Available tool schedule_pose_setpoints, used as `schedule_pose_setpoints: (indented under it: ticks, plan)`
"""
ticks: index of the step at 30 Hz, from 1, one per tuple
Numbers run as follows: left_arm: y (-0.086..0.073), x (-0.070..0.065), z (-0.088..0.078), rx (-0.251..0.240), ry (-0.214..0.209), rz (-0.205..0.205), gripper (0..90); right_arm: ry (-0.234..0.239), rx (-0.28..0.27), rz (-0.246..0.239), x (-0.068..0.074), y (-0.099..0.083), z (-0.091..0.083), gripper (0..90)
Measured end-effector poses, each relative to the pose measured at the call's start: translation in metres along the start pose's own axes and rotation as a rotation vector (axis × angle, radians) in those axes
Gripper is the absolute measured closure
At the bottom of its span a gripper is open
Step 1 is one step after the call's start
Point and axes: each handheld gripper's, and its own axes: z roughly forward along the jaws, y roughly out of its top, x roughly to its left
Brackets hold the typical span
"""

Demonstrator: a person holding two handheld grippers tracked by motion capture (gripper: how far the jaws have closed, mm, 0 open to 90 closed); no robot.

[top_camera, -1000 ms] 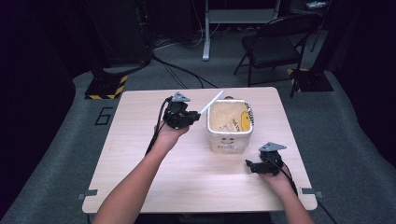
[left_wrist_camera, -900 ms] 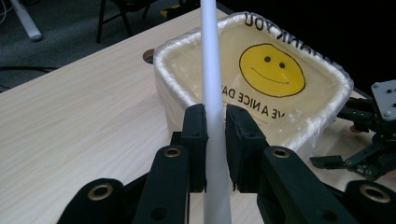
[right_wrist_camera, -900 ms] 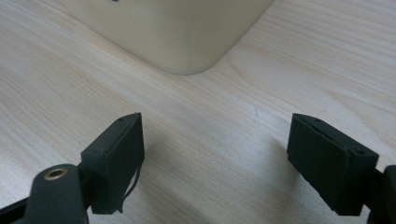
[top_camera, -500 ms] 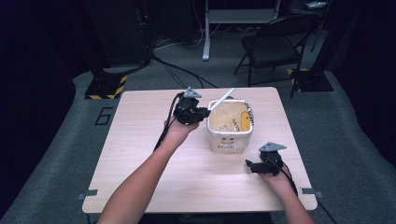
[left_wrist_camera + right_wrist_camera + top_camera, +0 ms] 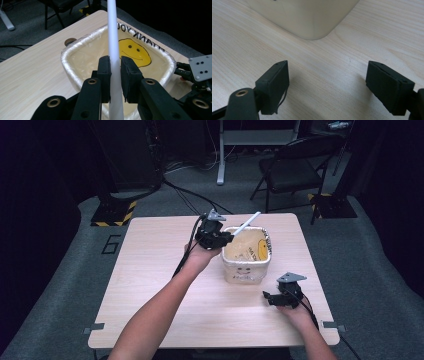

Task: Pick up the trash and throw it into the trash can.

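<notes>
1. While the left gripper [image 5: 226, 238] hovers at the bin's [image 5: 247, 270] left rim, its jaws clamp a white stick [image 5: 246, 224].
2. That stick [image 5: 114, 50] slants up and over the bin's [image 5: 75, 50] open top, which is lined with a smiley-face bag [image 5: 134, 51].
3. Near the bin's front right corner, the right gripper [image 5: 268, 298] rests on the table [image 5: 150, 270].
4. Its jaws stand wide apart with nothing between them, over bare wood [image 5: 324, 82].

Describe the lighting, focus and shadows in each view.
High view: the table is evenly lit, the room around it dark. Left gripper view: the white stick is soft-edged up close, while the lined bin is sharper. Right gripper view: the open right gripper casts soft shadows on the wood.
</notes>
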Motion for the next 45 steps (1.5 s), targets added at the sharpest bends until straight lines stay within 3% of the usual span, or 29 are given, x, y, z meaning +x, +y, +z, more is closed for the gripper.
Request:
schedule_pose_setpoints:
  ticks: [24, 45]
  plan:
    - [0.002, 0.000, 0.037, 0.005, -0.027, 0.001, 78.1, 0.003, 0.002, 0.000, 0.001, 0.000, 0.000, 18.3]
    - [0.004, -0.005, 0.060, 0.010, -0.035, -0.006, 78.1, 0.009, 0.002, 0.000, 0.002, 0.000, -0.001, 18.3]
